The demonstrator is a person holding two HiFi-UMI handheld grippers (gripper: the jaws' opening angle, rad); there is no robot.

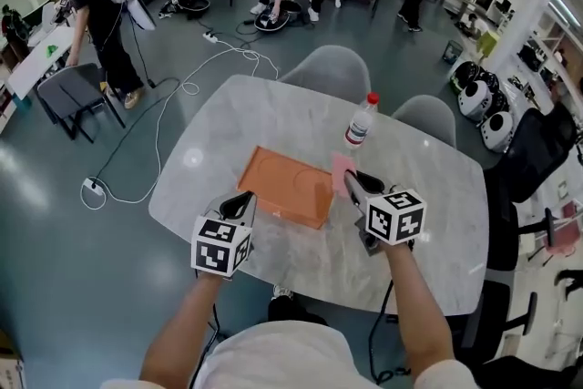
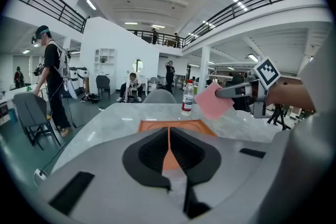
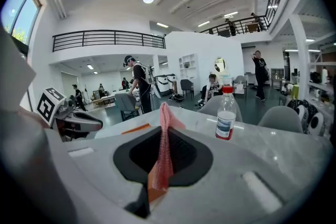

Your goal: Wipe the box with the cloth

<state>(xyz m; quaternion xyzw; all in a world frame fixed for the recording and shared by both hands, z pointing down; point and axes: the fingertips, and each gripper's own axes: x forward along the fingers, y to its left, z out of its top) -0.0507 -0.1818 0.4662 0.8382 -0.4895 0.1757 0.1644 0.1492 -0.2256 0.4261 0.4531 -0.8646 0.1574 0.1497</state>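
Presently: right gripper (image 3: 163, 131), jaws clamped on the cloth (image 3: 164, 157), a thin pink open-weave sheet. It hangs limp beside the right edge of the box (image 1: 287, 185), likely readied for a wiping pass. Left gripper (image 2: 169, 134), jaws drawn to a slit with orange showing in it, apparently pinching the box's near-left corner to steady it. Box: flat, orange, rigid, shallow-rimmed. Beyond the box: clear plastic bottle (image 1: 361, 123), red cap. Beneath the box: glossy marble-patterned table (image 1: 419, 223).
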